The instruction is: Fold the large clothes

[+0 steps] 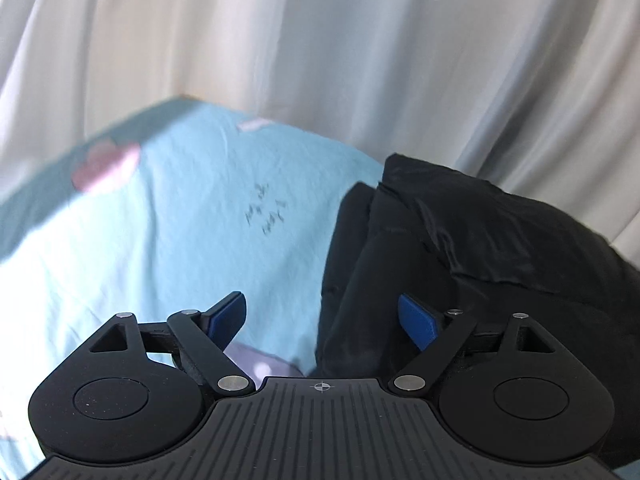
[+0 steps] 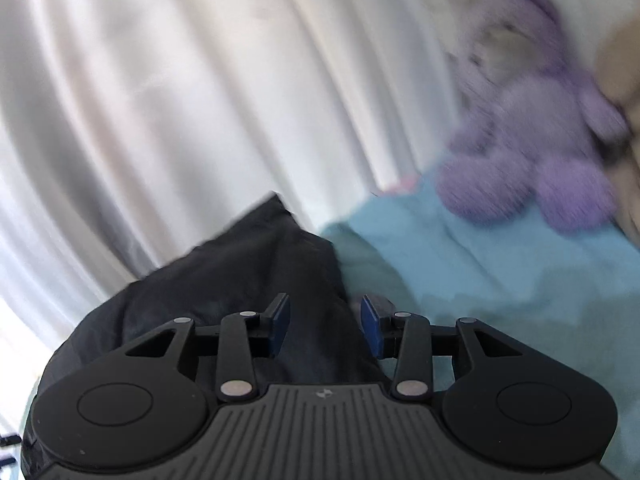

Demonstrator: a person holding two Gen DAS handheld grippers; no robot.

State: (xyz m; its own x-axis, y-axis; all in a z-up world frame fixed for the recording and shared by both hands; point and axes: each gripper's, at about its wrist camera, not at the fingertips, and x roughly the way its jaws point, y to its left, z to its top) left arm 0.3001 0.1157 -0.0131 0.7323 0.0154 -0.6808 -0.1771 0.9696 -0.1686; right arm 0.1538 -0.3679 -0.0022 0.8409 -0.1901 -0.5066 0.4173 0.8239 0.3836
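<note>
A black garment [image 1: 460,260] lies bunched in a thick folded heap on a light blue bedsheet [image 1: 180,220]. In the left wrist view it fills the right side, and my left gripper [image 1: 322,316] hovers at its left edge with its blue pads [image 1: 416,320] spread wide and nothing between them. In the right wrist view the same black garment [image 2: 240,280] lies at lower left. My right gripper [image 2: 325,324] stands above the garment's right edge, its jaws partly apart. The cloth shows behind the gap, and neither pad presses on it.
A white curtain [image 1: 320,60] hangs close behind the bed in both views. A purple plush bear [image 2: 528,140] sits on the sheet at the far right of the right wrist view, beside something beige [image 2: 620,64]. The sheet [image 2: 480,260] has pink and lilac prints.
</note>
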